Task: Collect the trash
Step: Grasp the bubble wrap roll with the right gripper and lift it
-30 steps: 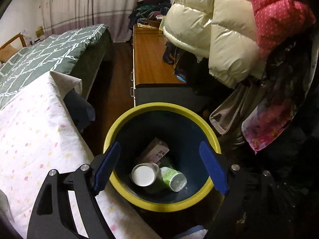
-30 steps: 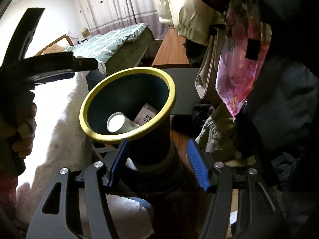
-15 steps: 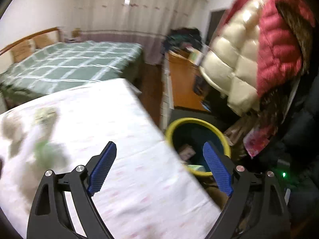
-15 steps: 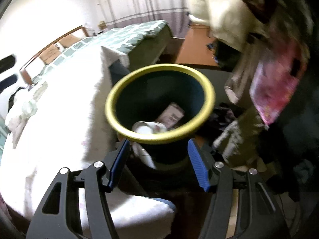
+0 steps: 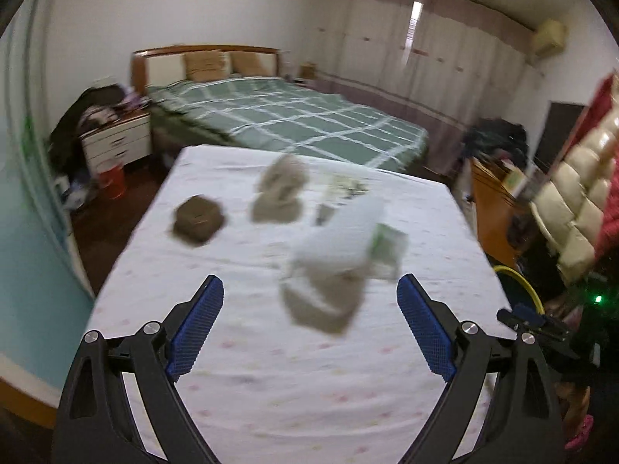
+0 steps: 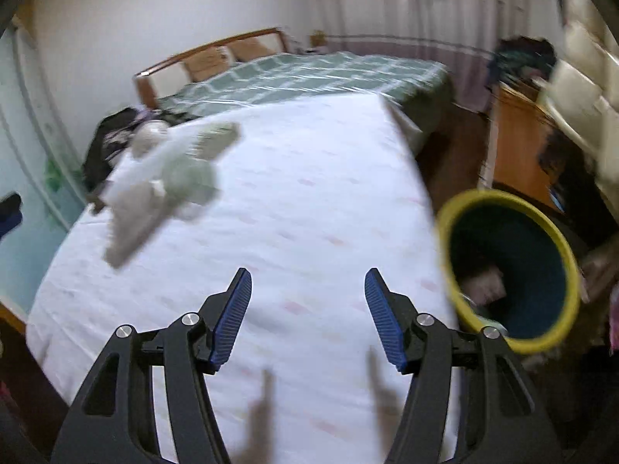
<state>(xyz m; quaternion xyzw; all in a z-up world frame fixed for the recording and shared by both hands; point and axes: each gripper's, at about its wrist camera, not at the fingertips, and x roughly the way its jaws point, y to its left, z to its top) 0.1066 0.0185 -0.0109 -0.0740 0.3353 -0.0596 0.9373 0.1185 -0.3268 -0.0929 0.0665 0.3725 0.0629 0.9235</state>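
Several pieces of trash lie on the white sheet of the near bed [image 5: 271, 367]: a brown crumpled lump [image 5: 198, 221], a grey-brown wad [image 5: 279, 190], and a blurred white bottle with a green label [image 5: 348, 243] on a tan wrapper. My left gripper [image 5: 309, 324] is open and empty just short of the bottle. My right gripper [image 6: 307, 319] is open and empty over the sheet; the blurred white and green trash [image 6: 162, 185] lies to its far left. The yellow-rimmed bin [image 6: 510, 266] stands off the bed's right edge and holds trash.
A green checked bed [image 5: 294, 116] lies beyond. A white nightstand [image 5: 116, 143] and red bucket [image 5: 112, 181] stand at the left. A wooden dresser [image 6: 518, 143] and hanging puffer jackets [image 5: 572, 193] crowd the right. The bin's rim also shows in the left wrist view [image 5: 518, 282].
Both grippers have swung left, away from the bin and over the bed. The left one now faces the trash on the sheet. Both stay open and empty.
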